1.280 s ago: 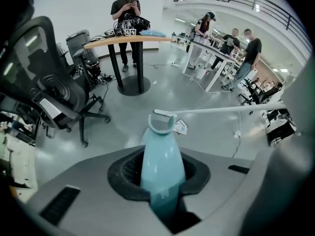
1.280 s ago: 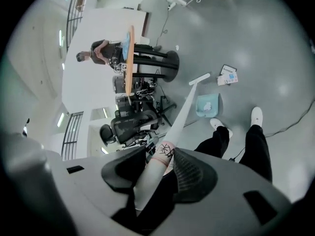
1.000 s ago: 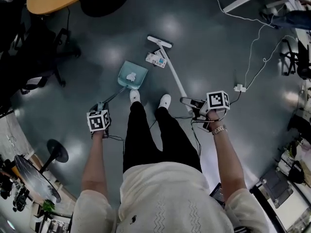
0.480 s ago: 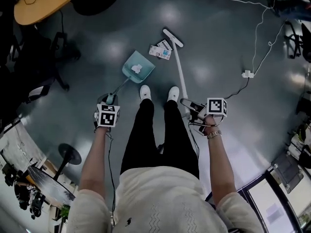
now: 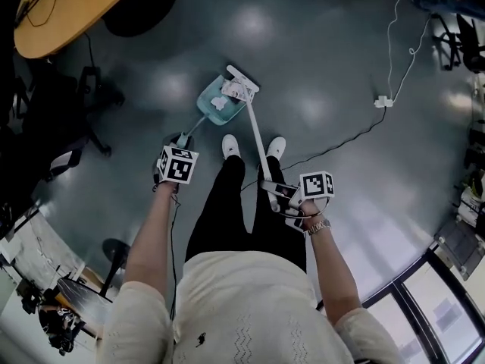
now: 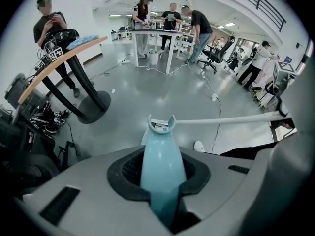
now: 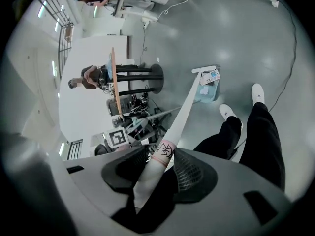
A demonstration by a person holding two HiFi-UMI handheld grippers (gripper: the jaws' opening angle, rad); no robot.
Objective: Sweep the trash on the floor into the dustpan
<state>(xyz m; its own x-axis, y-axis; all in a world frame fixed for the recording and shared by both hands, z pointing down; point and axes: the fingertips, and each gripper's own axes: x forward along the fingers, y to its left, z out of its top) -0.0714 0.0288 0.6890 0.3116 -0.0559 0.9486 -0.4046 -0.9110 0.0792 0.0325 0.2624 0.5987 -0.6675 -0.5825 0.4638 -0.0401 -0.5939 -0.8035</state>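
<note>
A teal dustpan [image 5: 212,106] rests on the grey floor ahead of the person's shoes. A white crumpled scrap [image 5: 219,103] lies inside it. My left gripper [image 5: 179,141] is shut on the dustpan's long handle [image 6: 160,173], which runs out to the pan [image 6: 160,130]. The white broom head [image 5: 243,79] presses a printed packet [image 5: 236,90] against the pan's right side. My right gripper [image 5: 278,194] is shut on the broom stick [image 7: 183,112], and that view shows the broom head [image 7: 204,69], the packet [image 7: 213,76] and the dustpan [image 7: 207,93] together.
A round wooden table [image 5: 61,10] on a black base [image 5: 148,2] stands at the back left, beside a dark chair [image 5: 72,89]. A white cable with a power strip [image 5: 381,101] runs along the right. White shoes [image 5: 230,147] stand just behind the pan. Several people [image 6: 170,16] stand at far tables.
The broom head has swung left and pushed the printed packet from the open floor up to the dustpan. Both grippers kept their holds.
</note>
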